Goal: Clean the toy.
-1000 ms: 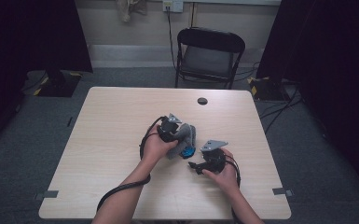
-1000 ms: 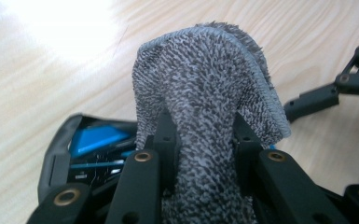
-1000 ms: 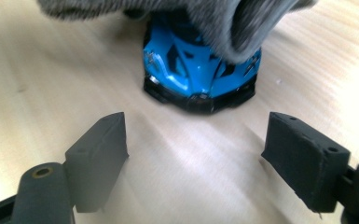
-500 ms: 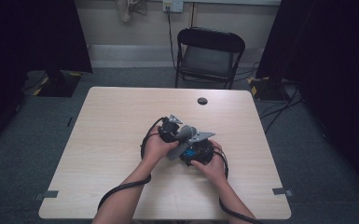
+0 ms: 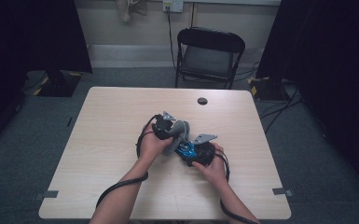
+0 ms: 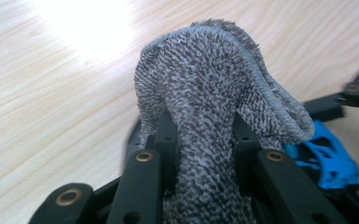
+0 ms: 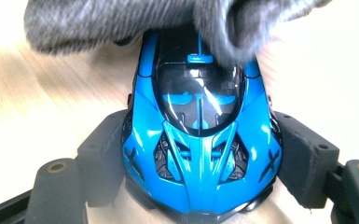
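Observation:
A grey knitted cloth (image 6: 205,70) is pinched between the jaws of my left gripper (image 6: 203,140), which is shut on it. In the high view that cloth (image 5: 181,133) hangs from the left gripper (image 5: 170,128) over the middle of the table. A blue toy car (image 7: 200,140) sits nose-first between the jaws of my right gripper (image 7: 200,163); the jaws have just been closing and the pads (image 7: 303,158) press its sides. The cloth (image 7: 121,23) lies over the car's far end. In the high view the right gripper (image 5: 192,150) and the car (image 5: 185,150) are right beside the cloth.
The light wooden table (image 5: 112,121) carries a small black round object (image 5: 202,101) near its far edge. A black folding chair (image 5: 210,51) stands behind the table. Dark curtains hang at both sides.
My right gripper with the blue car has moved left, up against the cloth in the left gripper. The left gripper has stayed in place.

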`<state>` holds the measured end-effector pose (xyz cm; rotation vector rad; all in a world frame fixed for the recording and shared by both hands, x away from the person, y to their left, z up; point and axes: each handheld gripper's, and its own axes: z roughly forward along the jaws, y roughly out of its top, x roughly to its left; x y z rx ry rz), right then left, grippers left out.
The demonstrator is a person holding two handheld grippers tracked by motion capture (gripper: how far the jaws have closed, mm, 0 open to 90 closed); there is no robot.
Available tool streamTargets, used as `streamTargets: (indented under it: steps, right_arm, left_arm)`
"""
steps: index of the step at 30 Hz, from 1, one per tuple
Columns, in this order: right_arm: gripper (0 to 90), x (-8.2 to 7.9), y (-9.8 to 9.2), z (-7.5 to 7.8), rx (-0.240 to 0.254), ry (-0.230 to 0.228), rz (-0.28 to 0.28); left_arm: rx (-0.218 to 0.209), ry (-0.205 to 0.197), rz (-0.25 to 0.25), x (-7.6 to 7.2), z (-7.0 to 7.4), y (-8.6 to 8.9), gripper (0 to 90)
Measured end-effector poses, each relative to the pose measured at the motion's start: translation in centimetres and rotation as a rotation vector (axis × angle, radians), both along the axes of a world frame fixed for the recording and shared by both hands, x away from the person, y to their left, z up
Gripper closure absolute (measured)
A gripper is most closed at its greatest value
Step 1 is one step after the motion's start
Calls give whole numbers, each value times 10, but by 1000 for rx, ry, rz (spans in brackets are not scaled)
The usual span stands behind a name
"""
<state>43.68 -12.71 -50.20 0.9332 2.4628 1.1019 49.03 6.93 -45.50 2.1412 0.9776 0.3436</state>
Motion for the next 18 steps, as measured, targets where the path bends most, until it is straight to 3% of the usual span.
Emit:
streamTargets:
  steps: [7,11,15,16,18]
  right_arm:
    - [260,-6,-5,0,1,0,-4]
    - [260,-8,-8,0,1,-1,-3]
    - [260,-10,-10,0,1,-1,-2]
    - [260,-11,-11,0,0,-2,0]
    - [260,-11,-11,0,1,-1,1]
  left_arm:
    - [-28,14,48,9,-2,7,712]
    - [-29,-5,71,10,0,11,712]
    - [10,-29,99,13,5,21,713]
    - [-26,-2,102,13,7,27,715]
    - [-30,-3,99,12,9,30,715]
